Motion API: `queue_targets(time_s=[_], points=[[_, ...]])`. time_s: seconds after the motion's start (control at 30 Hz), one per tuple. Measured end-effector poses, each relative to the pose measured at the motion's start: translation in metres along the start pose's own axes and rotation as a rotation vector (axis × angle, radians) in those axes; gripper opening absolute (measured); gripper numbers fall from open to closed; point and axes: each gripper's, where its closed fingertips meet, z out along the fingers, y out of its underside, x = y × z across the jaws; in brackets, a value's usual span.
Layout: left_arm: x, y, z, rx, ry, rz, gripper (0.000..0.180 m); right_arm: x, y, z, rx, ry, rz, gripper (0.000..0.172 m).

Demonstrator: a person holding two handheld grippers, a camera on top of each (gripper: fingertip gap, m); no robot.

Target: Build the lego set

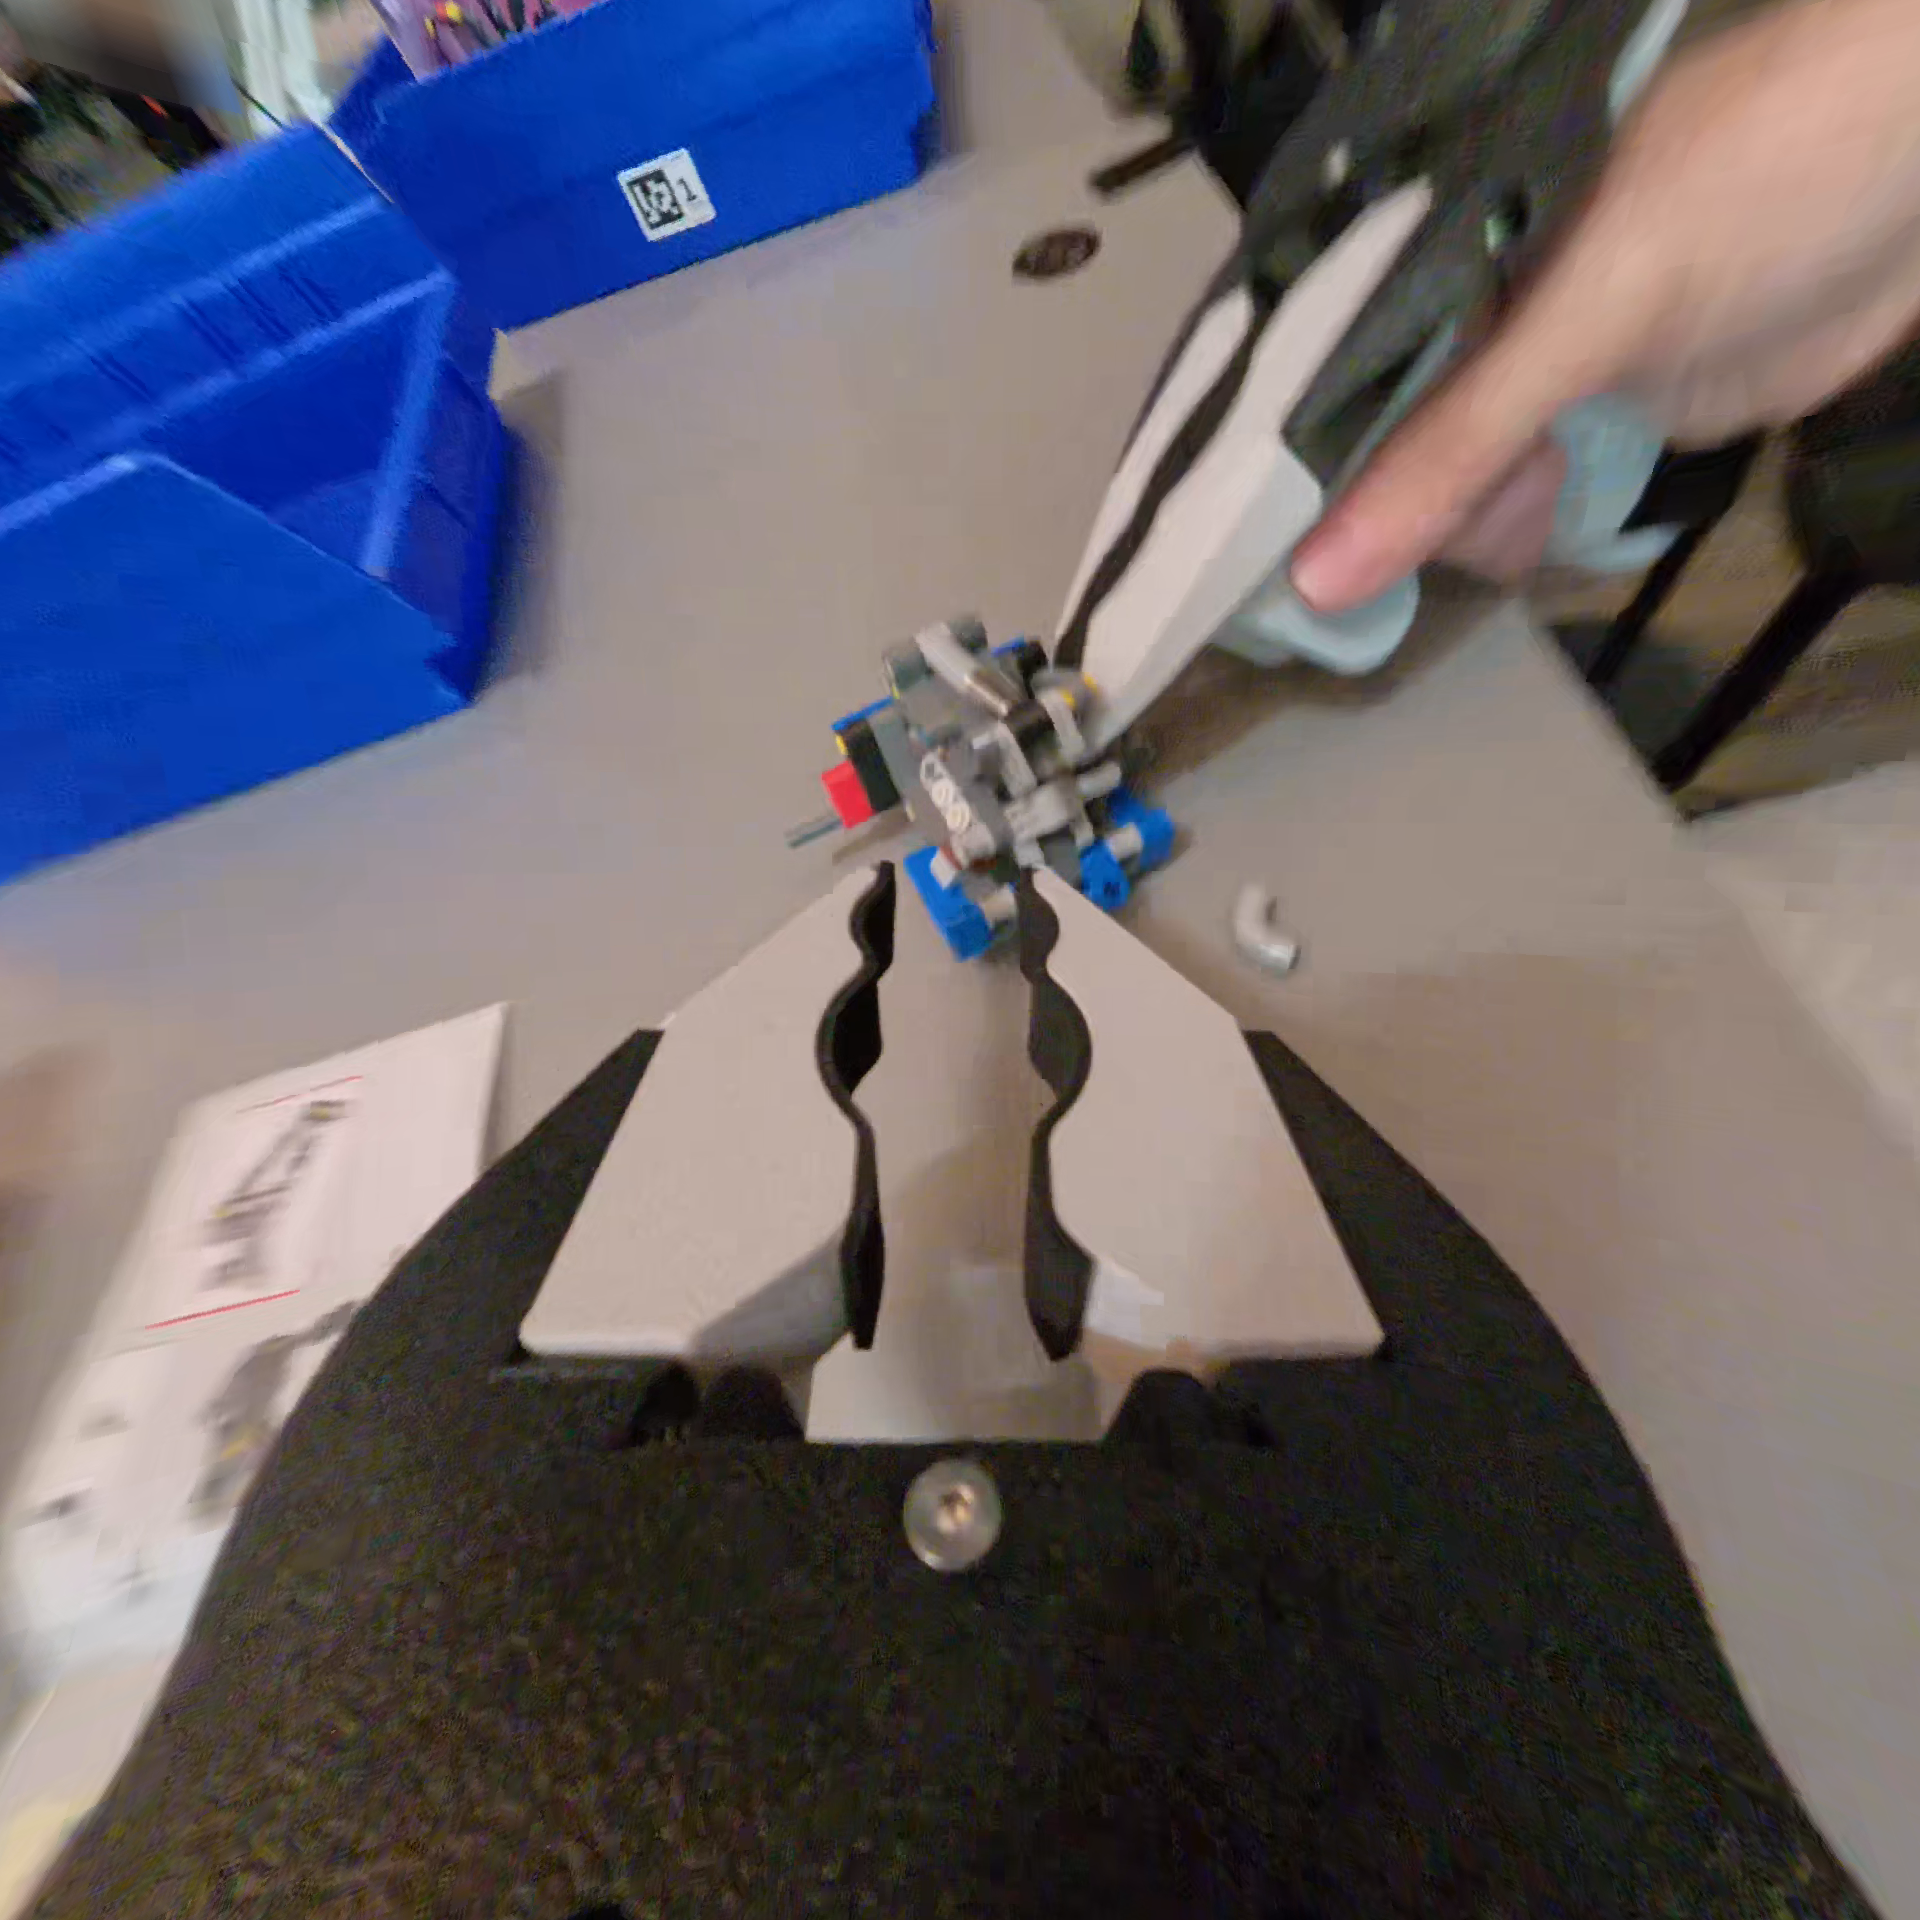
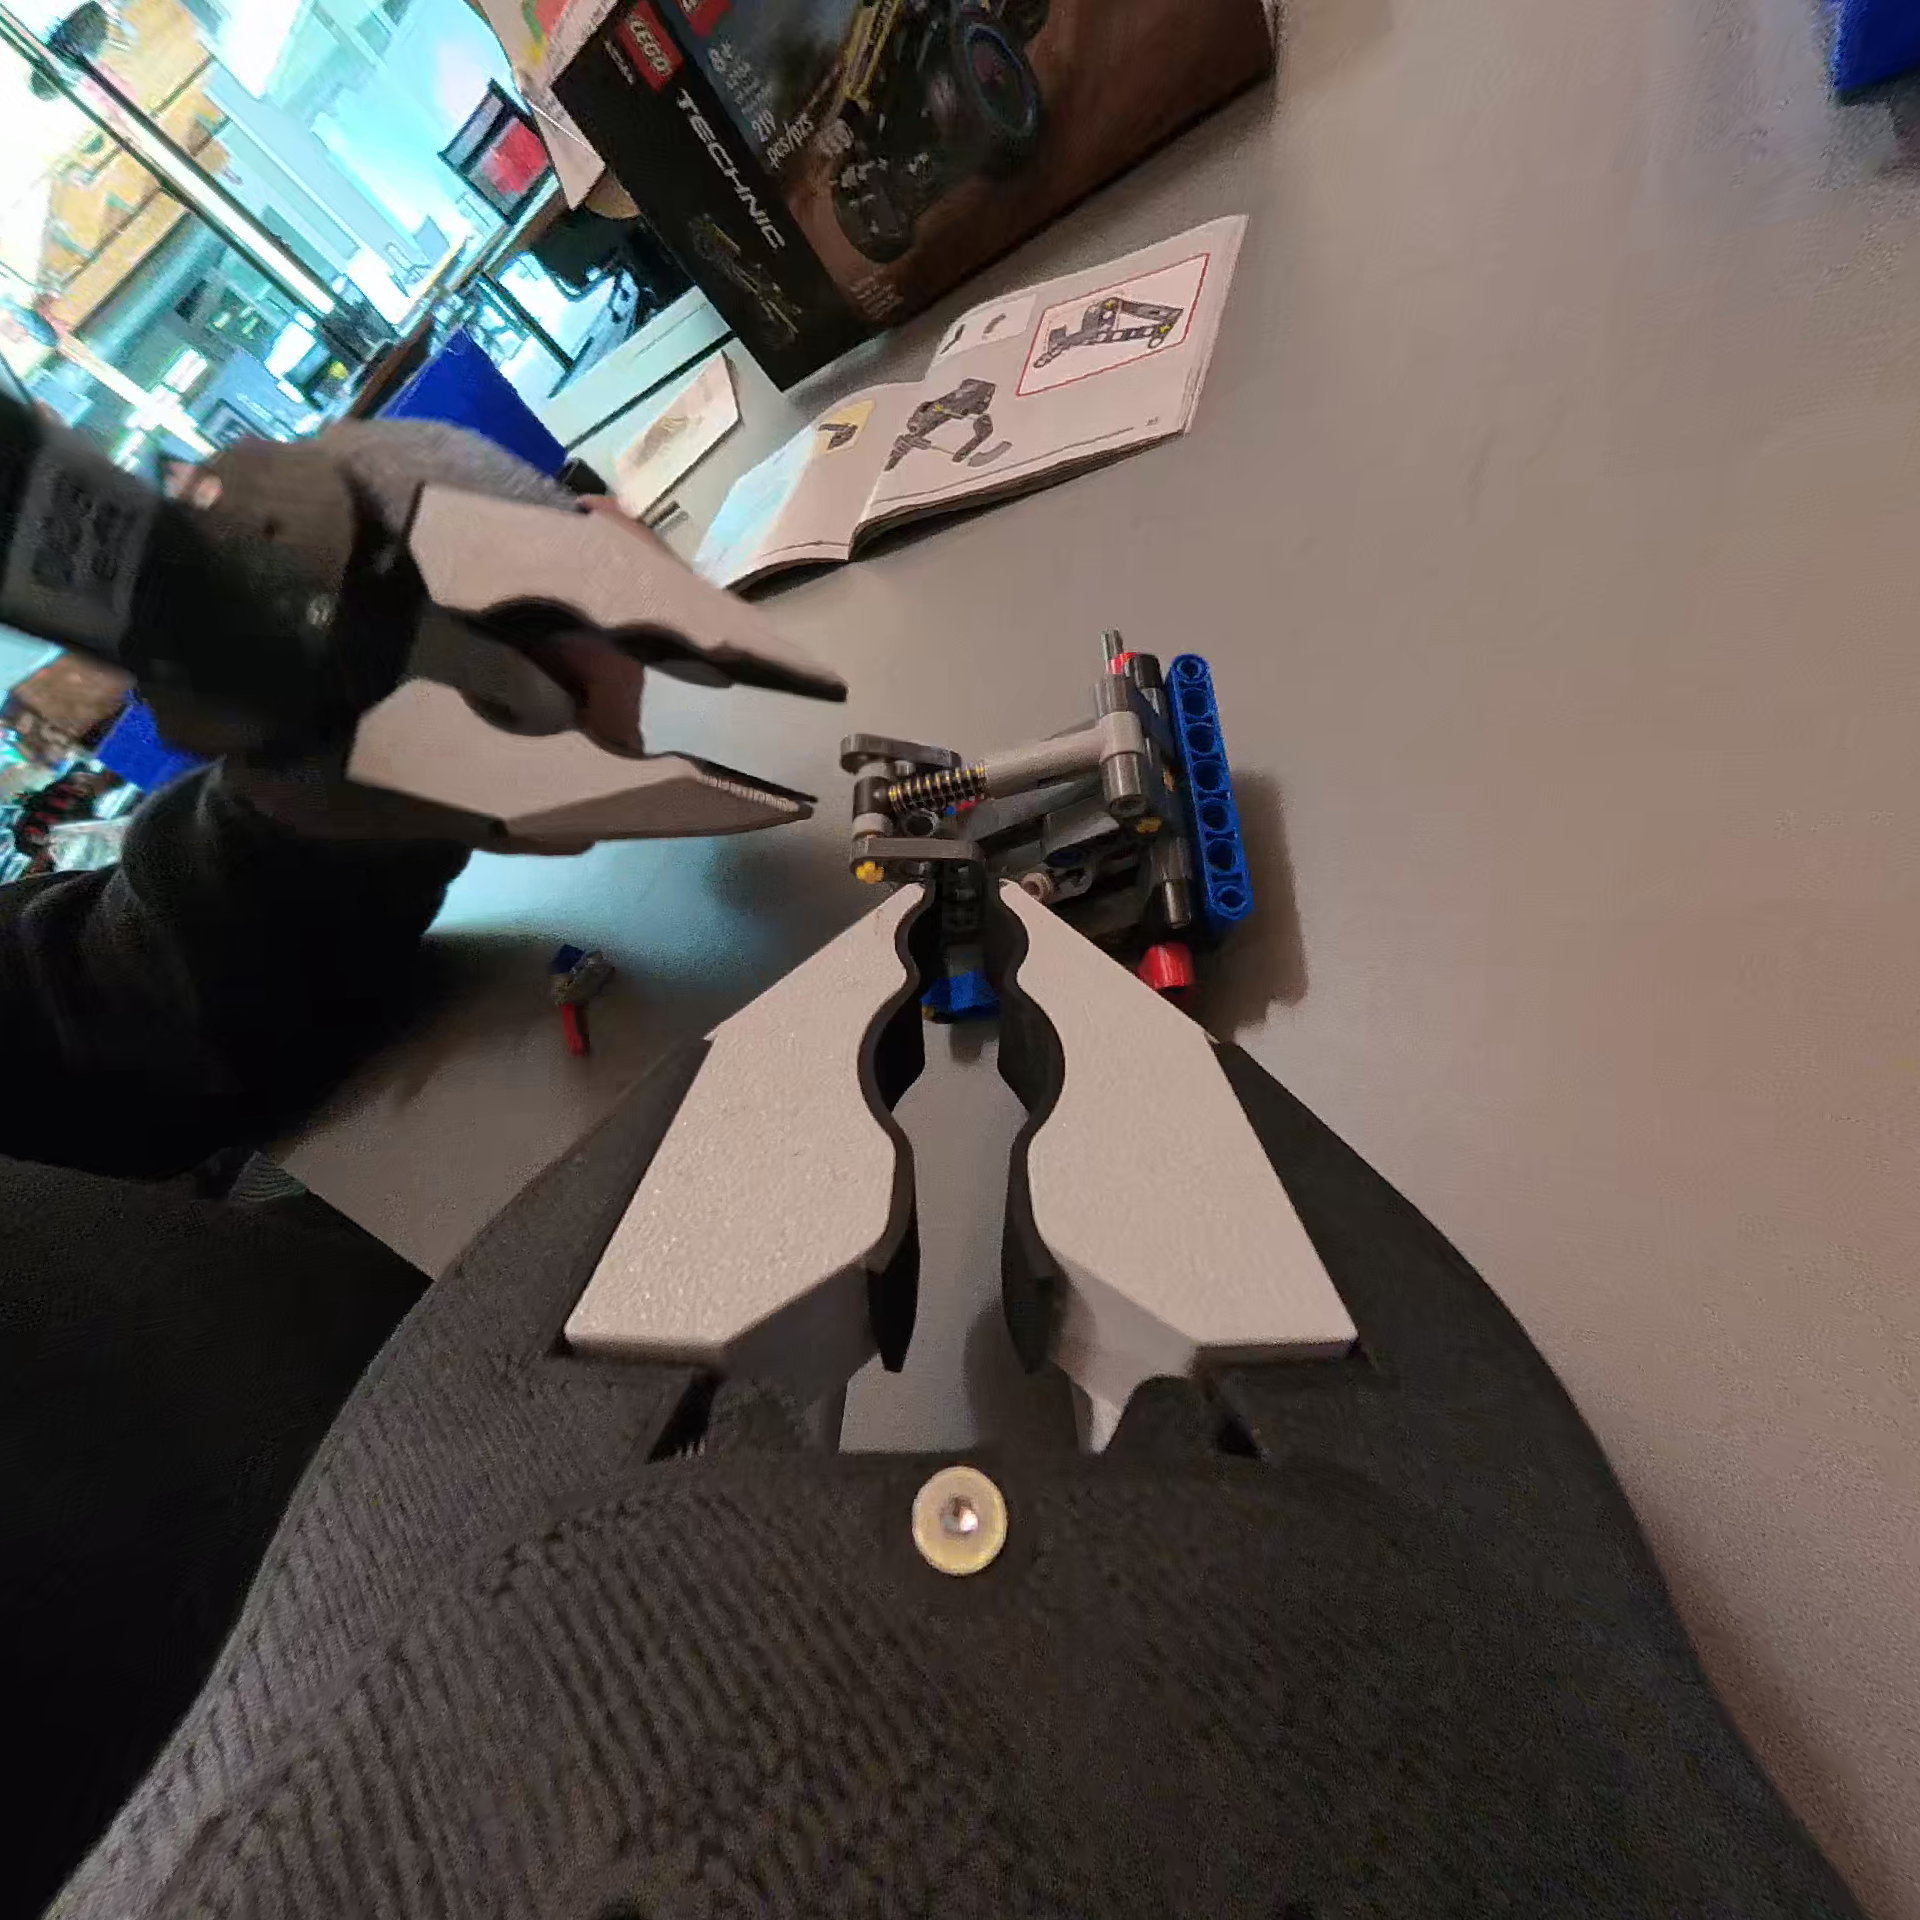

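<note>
Plastic bricks on a smooth matt grey table, with grainy printed gripper parts.

The brick assembly looks like hard moulded plastic, grey, black and glossy blue, with a small coiled metal spring on it. The table is a smooth, matt grey surface. The right gripper has pale grey fingers with a fine grainy matt finish, black wavy pads that look rubbery, and a black body with a rough layered texture and a shiny metal screw. The left gripper shows the same finishes. The booklet is thin matt paper; the box is glossy printed cardboard. The blue bins are smooth, slightly shiny plastic.
</note>
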Motion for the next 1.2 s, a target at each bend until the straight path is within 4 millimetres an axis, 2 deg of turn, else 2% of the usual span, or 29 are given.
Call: queue_targets(time_s=[0.07,0.13,0.27,0.33,0.4,0.43,0.5,0.53,0.6,0.73,0.87,0.9,1.0,1.07,1.2], points=[[-0.005,-0.002,0.006,0.016,0.058,-0.114,0.028,-0.002,-0.001,0.000,0.005,-0.020,0.005,0.004],[0.000,-0.001,0.013,-0.002,0.137,-0.194,0.042,-0.004,-0.002,-0.002,0.020,-0.036,0.014,0.004],[0.013,-0.013,0.015,0.052,0.291,-0.328,0.034,-0.005,-0.006,-0.005,0.059,-0.062,0.046,0.004],[0.020,-0.012,0.011,0.049,0.312,-0.205,0.032,-0.004,-0.008,-0.006,0.078,-0.058,0.058,0.005],[0.021,-0.011,0.004,0.072,0.216,0.053,0.024,-0.002,-0.009,-0.007,0.086,-0.049,0.063,0.004],[0.024,-0.017,0.000,0.108,0.167,0.172,0.020,-0.003,-0.008,-0.007,0.086,-0.052,0.063,0.004],[0.034,-0.026,0.001,0.127,0.134,0.326,0.021,-0.003,-0.006,-0.006,0.075,-0.058,0.067,0.004],[0.036,-0.023,0.005,0.089,0.127,0.365,0.025,-0.003,-0.006,-0.005,0.073,-0.057,0.068,0.004],[0.033,-0.009,0.015,-0.019,0.111,0.406,0.035,-0.003,-0.007,-0.006,0.080,-0.051,0.064,0.004],[0.035,-0.009,0.020,-0.004,0.079,0.506,0.030,-0.003,-0.010,-0.008,0.117,-0.055,0.086,0.005],[0.043,0.015,0.018,-0.122,0.127,0.532,0.028,0.002,-0.005,-0.007,0.098,-0.019,0.078,0.004],[0.042,0.018,0.016,-0.126,0.115,0.533,0.023,0.000,-0.004,-0.007,0.095,-0.026,0.067,0.005],[0.044,0.005,0.008,-0.056,0.117,0.494,0.021,0.000,-0.004,-0.007,0.096,-0.023,0.069,0.005],[0.035,-0.003,0.004,-0.052,0.082,0.458,0.024,0.001,-0.006,-0.008,0.107,-0.028,0.078,0.005],[-0.002,-0.011,0.004,-0.052,-0.066,0.405,0.027,0.000,-0.007,-0.009,0.118,-0.044,0.086,0.005]])
